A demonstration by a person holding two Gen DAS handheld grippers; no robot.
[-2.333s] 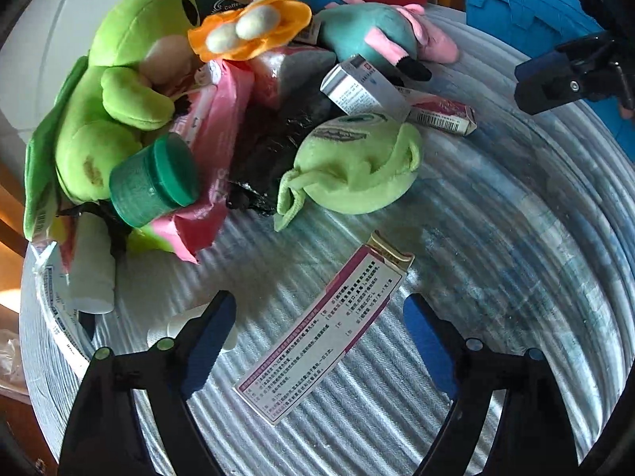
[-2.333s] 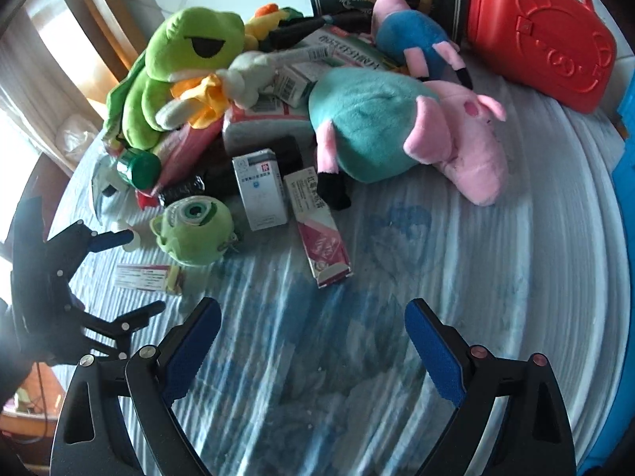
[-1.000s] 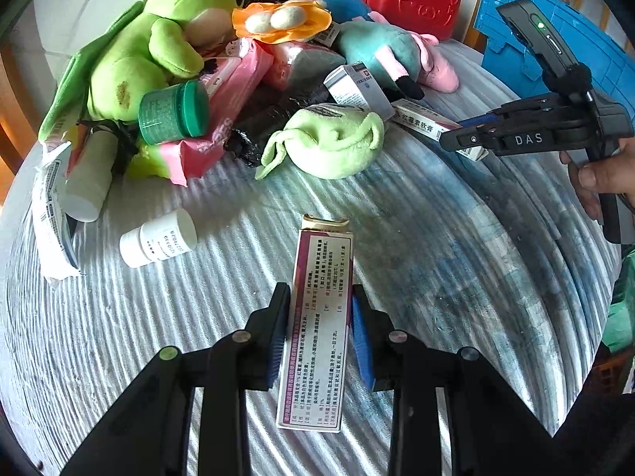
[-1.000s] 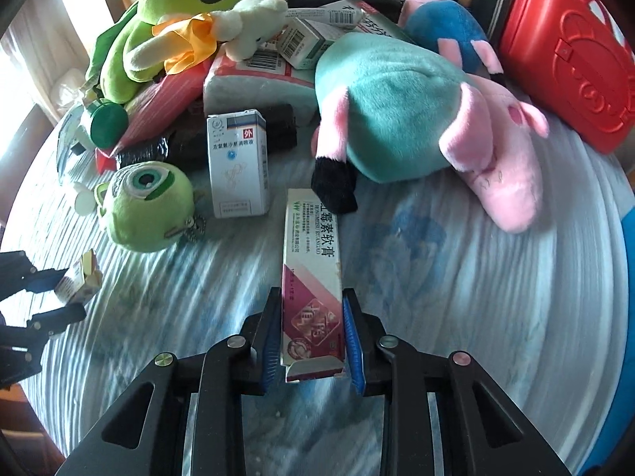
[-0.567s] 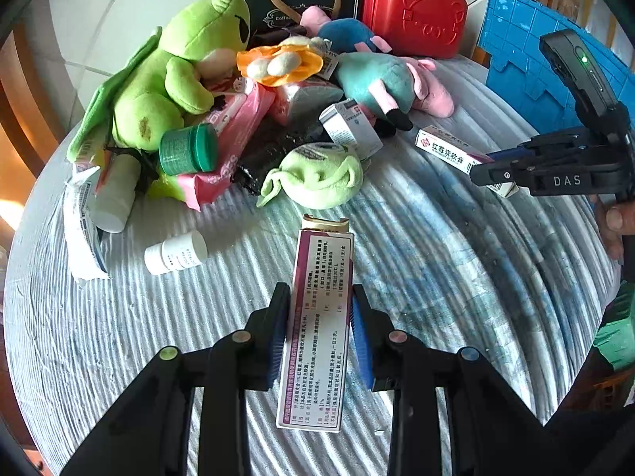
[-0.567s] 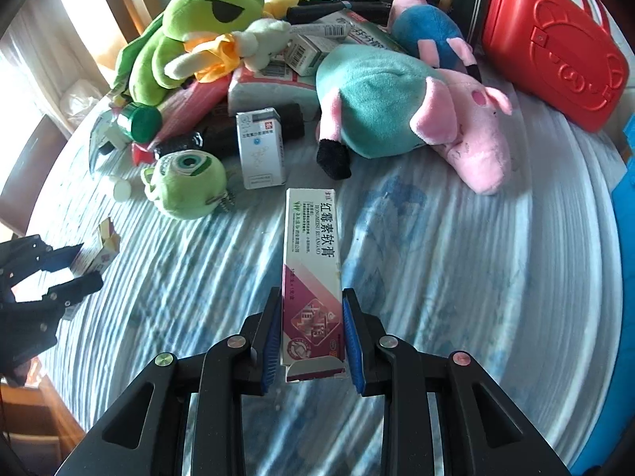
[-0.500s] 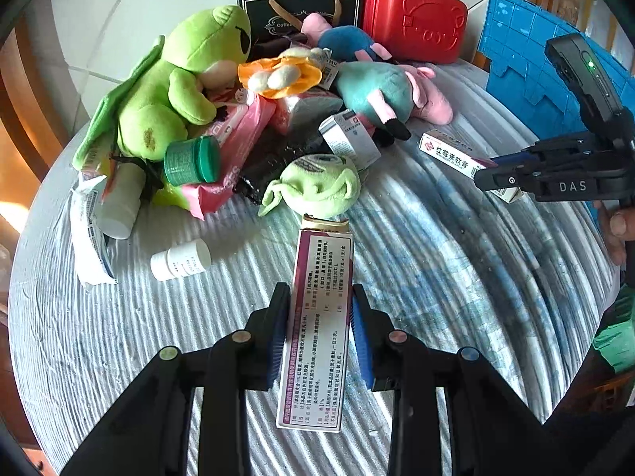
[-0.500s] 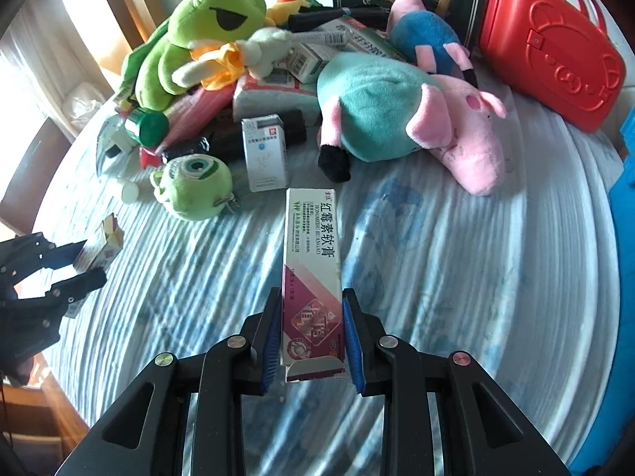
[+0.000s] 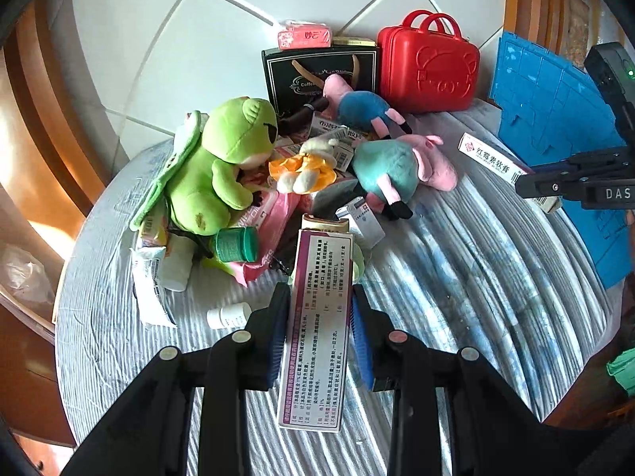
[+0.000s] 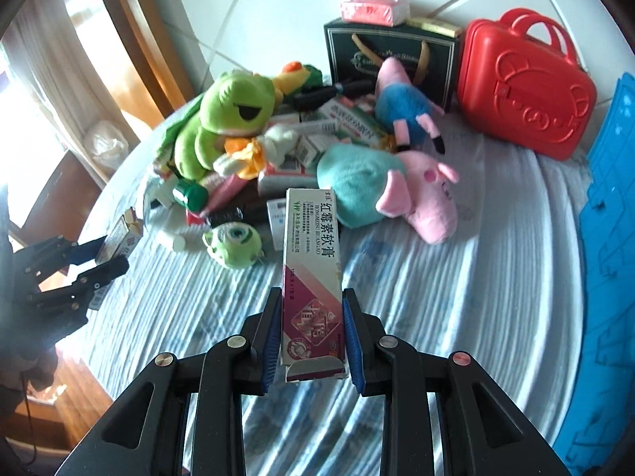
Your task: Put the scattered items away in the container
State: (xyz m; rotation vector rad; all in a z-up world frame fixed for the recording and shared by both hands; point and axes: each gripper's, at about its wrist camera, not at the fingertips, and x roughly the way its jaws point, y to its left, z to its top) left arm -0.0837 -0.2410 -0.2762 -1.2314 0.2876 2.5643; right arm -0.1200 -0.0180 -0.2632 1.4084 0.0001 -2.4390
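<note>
My left gripper [image 9: 319, 331] is shut on a purple-edged medicine box [image 9: 319, 317], held up off the round table [image 9: 496, 297]. My right gripper [image 10: 311, 331] is shut on a long ointment box [image 10: 311, 261], also lifted. Each gripper shows in the other's view: the right one [image 9: 528, 182] with its ointment box [image 9: 490, 157] at the right, the left one [image 10: 105, 260] with its box [image 10: 119, 240] at the left. A blue crate [image 9: 555, 127] stands at the table's right edge. On the table lies a pile: green frog plush [image 9: 222, 166], teal pig plush [image 10: 381, 186], one-eyed green plush [image 10: 234, 244].
A red toy case [image 10: 524, 83] and a black gift bag [image 10: 393, 55] stand at the back by the tiled wall. A green-lidded jar [image 9: 236, 244], a small white bottle [image 9: 228, 315], a blue pig plush [image 9: 365, 107] and several medicine boxes lie in the pile. The striped cloth is bare in front.
Both grippers have risen well above the table with their boxes still clamped. The pile looks smaller and farther, and more of the wall, red case and blue crate has come into view.
</note>
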